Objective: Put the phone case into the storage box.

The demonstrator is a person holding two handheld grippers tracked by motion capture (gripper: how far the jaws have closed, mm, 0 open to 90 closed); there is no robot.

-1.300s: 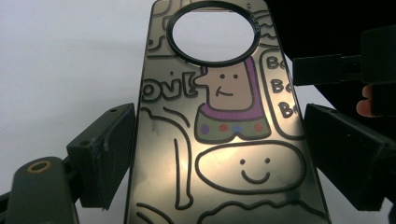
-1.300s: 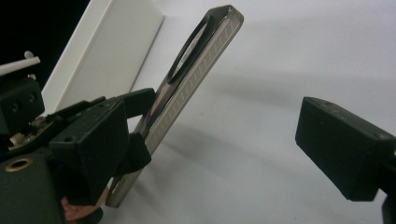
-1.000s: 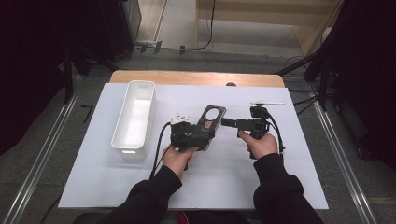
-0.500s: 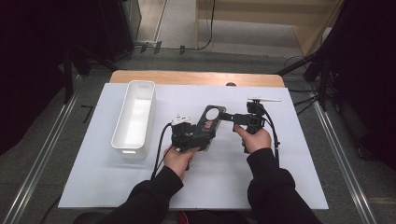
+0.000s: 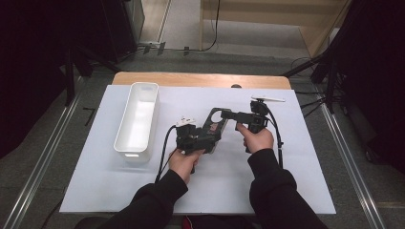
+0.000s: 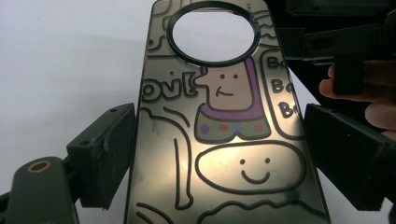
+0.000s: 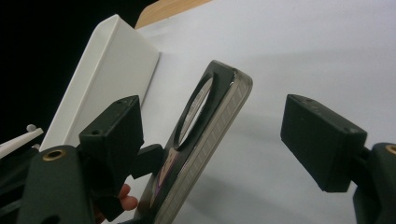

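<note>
The left tool point(image 5: 206, 135) clamps the lower end of a cartoon-printed phone case point(image 6: 224, 121), holding it above the worktop point(image 5: 296, 157), to the right of the white bin point(image 5: 138, 119). The right tool point(image 7: 212, 140) has shifted leftward since a second ago, toward the case's top end. Its jaws have just been closing, yet both pads point(image 7: 322, 140) stand clear of the case, whose ringed upper end sits between them. The left hand point(image 5: 184, 162) keeps its place.
</note>
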